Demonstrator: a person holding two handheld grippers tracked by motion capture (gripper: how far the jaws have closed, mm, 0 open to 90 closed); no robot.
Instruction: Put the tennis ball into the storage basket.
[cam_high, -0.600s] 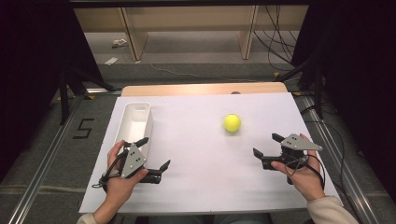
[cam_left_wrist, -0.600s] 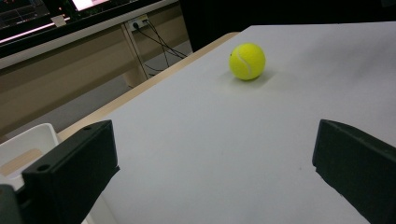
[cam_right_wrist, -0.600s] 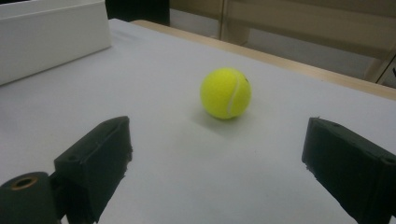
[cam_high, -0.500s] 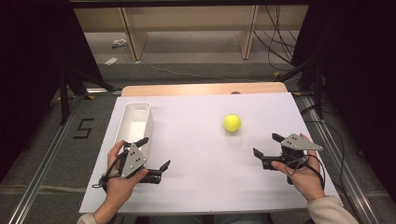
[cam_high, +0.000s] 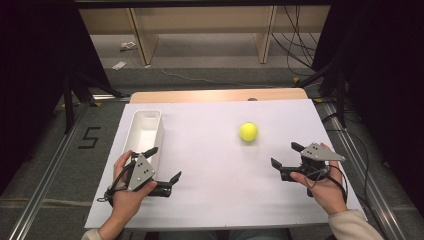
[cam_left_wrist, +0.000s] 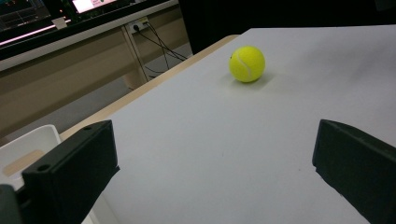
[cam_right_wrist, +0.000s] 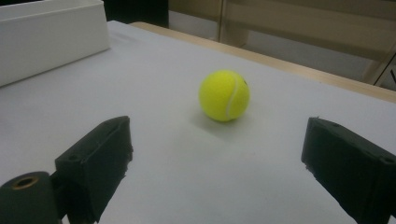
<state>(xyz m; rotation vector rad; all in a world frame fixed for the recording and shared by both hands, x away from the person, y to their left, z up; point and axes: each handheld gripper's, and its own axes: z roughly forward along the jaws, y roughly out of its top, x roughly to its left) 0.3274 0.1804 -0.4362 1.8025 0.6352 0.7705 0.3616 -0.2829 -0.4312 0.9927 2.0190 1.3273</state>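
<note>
The right claw (cam_high: 286, 162) gapes wide toward the ball (cam_high: 248, 132) at its eleven o'clock, ready to grab; the left claw (cam_high: 163, 163) rests wide by the bin (cam_high: 145, 135).

Between the earlier pictures and this moment, almost nothing on the table has changed. In the high view, the black two-jaw left gripper (cam_high: 164, 162) with its grey three-cornered plate lies in the same place beside the near end of the long white plastic bin (cam_high: 144, 132), with its jaws as far apart as before. The black two-jaw right gripper (cam_high: 284, 154) may have shifted very slightly, but any move is too small to tell at this size; its jaws are spread as wide as they were. The yellow-green felt tennis ball (cam_high: 248, 131) rests on the same spot of the white table sheet (cam_high: 210, 165).
</note>
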